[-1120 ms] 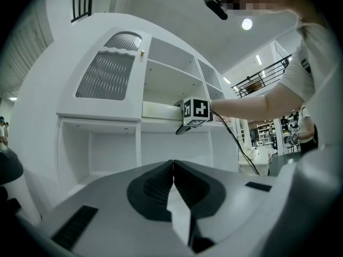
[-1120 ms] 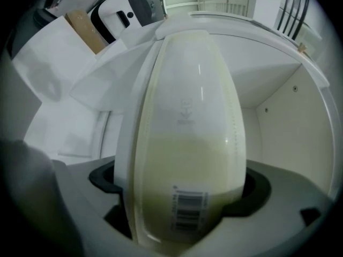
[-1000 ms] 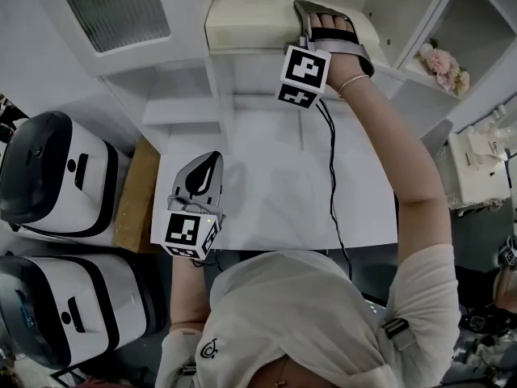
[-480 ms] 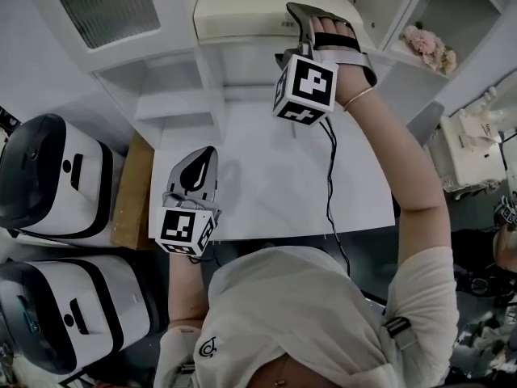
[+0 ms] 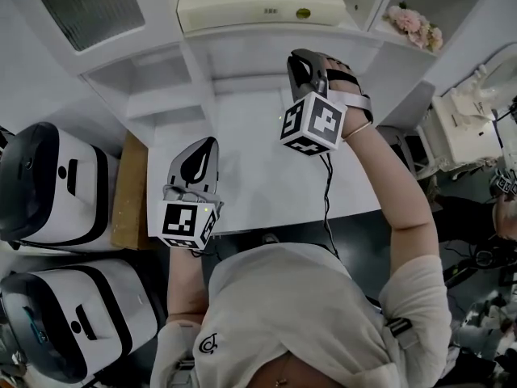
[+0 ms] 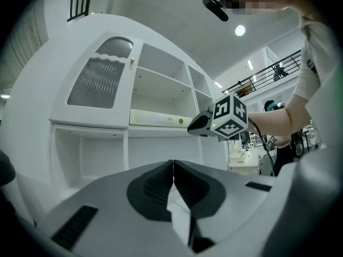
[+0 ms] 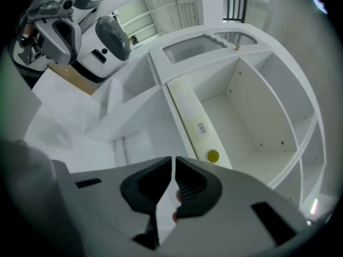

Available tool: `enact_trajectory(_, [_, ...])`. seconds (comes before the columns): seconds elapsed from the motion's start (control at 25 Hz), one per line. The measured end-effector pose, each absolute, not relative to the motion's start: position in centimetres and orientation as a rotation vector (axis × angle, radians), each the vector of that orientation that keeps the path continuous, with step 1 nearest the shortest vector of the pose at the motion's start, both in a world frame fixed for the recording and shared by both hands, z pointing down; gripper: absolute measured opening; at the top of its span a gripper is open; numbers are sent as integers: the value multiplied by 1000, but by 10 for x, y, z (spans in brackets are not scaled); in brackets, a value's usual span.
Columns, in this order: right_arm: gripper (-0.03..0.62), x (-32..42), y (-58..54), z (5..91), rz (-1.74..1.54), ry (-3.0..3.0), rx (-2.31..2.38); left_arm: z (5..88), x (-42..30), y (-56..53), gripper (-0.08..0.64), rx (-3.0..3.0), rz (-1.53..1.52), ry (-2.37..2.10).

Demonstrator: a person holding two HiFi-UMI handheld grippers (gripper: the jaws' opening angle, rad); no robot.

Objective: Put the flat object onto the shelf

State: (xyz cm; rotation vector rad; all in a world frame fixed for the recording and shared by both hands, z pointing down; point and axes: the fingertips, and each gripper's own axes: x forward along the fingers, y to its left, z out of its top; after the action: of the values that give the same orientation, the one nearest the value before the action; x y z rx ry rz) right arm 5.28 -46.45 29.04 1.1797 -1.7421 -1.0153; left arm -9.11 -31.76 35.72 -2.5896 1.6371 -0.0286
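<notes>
This looks like a lab or demonstration space set up inside a large hall, with a corner staged like a home. A plain white shelf unit [image 5: 202, 79] with open compartments rises at the back of a white worktop [image 5: 266, 176], dressed with a small bunch of pink flowers [image 5: 412, 24]. Just beside the worktop sit two bulky white-and-black machines [image 5: 48, 188]. The left gripper view shows a high ceiling with round lights [image 6: 239, 30] and an upper gallery with a dark railing [image 6: 268, 71]
</notes>
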Motion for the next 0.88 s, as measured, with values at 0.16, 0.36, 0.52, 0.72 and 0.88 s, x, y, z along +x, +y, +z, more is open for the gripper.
enact_trajectory(0.16, [9, 67, -448, 304, -977, -1872, 1297, 355, -86, -318, 14, -2587, -33, 1619])
enact_trajectory(0.36, [8, 79, -420, 329, -810, -2098, 1402, 350, -83, -320, 14, -2579, -40, 1594])
enact_trajectory(0.52, [8, 74, -393, 343, -662, -2300, 1435, 346, -83, -321, 14, -2571, -31, 1593])
enact_trajectory(0.72, [6, 72, -375, 351, -519, -2482, 1439, 345, -84, -322, 14, -2557, -35, 1603])
enact_trajectory(0.88, [6, 74, -365, 362, -357, -2601, 1430, 340, -91, -323, 14, -2541, -30, 1622])
